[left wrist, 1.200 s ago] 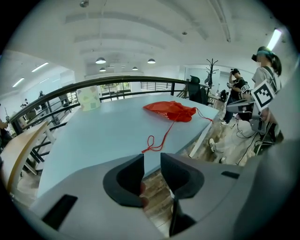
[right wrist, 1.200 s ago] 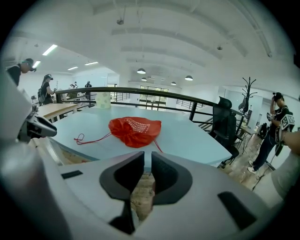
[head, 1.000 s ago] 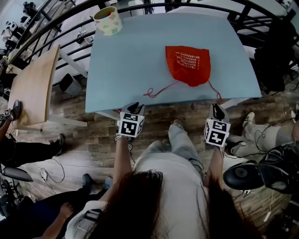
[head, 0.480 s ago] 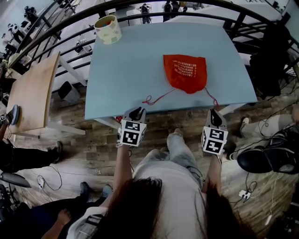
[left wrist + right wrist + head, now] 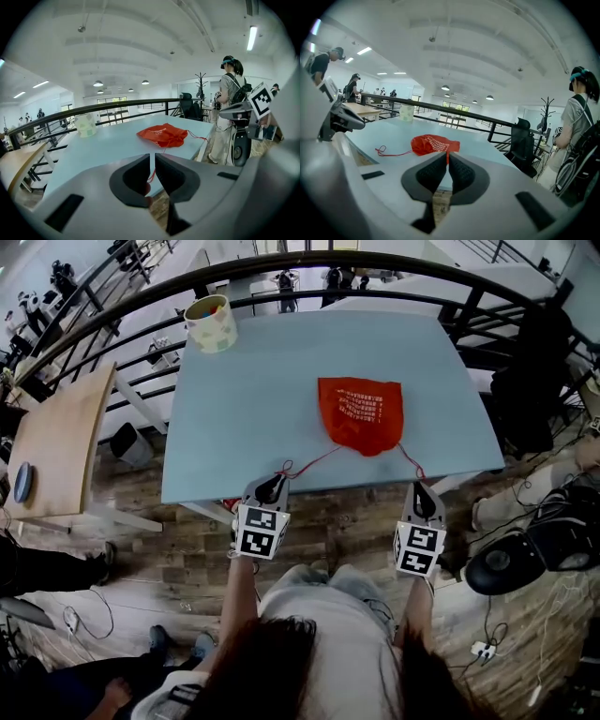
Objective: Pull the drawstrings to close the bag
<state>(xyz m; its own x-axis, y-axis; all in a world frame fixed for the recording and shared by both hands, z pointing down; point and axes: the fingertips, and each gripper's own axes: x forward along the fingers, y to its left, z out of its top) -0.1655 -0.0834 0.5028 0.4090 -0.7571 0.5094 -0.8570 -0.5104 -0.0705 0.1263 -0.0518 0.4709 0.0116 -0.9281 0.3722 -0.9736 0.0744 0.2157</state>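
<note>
Two tools near red bag [image 5: 361, 413] on desk [image 5: 253, 399]: left tool [image 5: 272, 486] closing around left drawstring [image 5: 314, 461], gap remaining; right tool [image 5: 421, 493] clamped on right drawstring [image 5: 410, 463].

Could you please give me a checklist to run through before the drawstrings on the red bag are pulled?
1. Left red drawstring between the left gripper's jaws: ok, though they are closing, not yet pinching.
2. Right red drawstring clamped by the right gripper: ok.
3. Red fabric bag resting on the light blue table: ok.
4. Bag mouth cinched: cannot tell.
5. Patterned paper cup clear of both cords: ok.
</note>
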